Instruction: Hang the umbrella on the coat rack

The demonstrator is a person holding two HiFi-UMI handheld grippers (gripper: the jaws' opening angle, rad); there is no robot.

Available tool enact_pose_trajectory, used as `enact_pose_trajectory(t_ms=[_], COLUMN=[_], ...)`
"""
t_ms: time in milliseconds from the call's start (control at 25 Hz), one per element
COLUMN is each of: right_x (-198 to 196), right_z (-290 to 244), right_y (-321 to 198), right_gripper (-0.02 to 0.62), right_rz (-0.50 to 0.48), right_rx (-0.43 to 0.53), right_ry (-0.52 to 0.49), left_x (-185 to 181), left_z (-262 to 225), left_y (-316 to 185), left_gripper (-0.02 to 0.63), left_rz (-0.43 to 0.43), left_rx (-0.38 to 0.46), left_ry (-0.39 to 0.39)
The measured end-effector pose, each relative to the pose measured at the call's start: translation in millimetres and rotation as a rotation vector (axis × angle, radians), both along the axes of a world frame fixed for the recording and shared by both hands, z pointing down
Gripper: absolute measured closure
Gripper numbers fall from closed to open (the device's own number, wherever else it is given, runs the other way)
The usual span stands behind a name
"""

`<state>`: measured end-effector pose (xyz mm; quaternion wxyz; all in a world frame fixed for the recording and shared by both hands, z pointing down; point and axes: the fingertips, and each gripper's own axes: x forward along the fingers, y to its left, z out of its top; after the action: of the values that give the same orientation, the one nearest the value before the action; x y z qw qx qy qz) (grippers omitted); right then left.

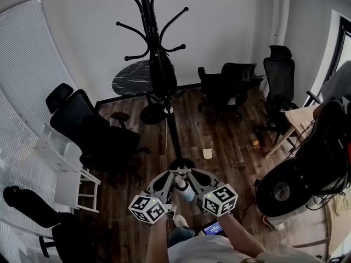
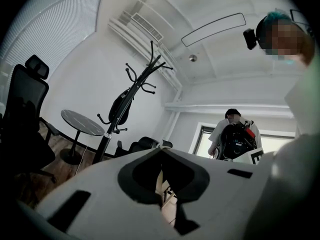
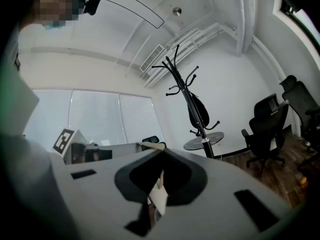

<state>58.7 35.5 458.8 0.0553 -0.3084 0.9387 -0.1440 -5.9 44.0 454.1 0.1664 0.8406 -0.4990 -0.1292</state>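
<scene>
Directly ahead of the person stands the coat rack [image 1: 173,130], its pole rising from a round base on the wooden floor [image 1: 230,147]. A dark, slim, elongated thing, judged to be the umbrella [image 1: 163,74], hangs partway up the pole. Its long axis runs close alongside the pole, near upright, with the upper end at the lower hooks and the other end pointing down. The left gripper [image 1: 164,178] and the right gripper [image 1: 198,177] are held low and close to the body. They sit side by side, their tips converging just short of the rack's base. In each gripper view the fingers meet at the tip with nothing gripped between them, so both are closed and empty. The umbrella lies forward of and above both pairs of fingers, well apart from them. It appears to the left of centre in the left gripper view [image 2: 121,106] and to the right of centre in the right gripper view [image 3: 198,110]. The pole thus falls between the two grippers, and neither is clearly the nearer. As judged from this arrangement, the hanging looks done, and no further reach towards the hooks seems called for.
</scene>
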Motion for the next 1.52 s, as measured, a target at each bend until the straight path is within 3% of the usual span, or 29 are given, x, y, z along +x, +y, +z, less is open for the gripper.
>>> enact_pose_trajectory(t_ms=[400,1080,1520], right_x=[-23,-79,-94], right_z=[15,22,17], right_y=[-44,-208,-241], right_gripper=[0.580,0.580,0.580], right_rz=[-0.005,0.107,0.162], right_rx=[-0.017,-0.025,-0.022], right_ry=[-0.010,-0.010,-0.024], left_x=[-21,-72,-86], left_z=[15,22,15], left_y=[-45,-212,-249], left_gripper=[0.586,0.586,0.586], left_rz=[0.016,0.137,0.203], left_rx=[-0.007,-0.008,0.009], left_ry=[0.032,0.023,0.014])
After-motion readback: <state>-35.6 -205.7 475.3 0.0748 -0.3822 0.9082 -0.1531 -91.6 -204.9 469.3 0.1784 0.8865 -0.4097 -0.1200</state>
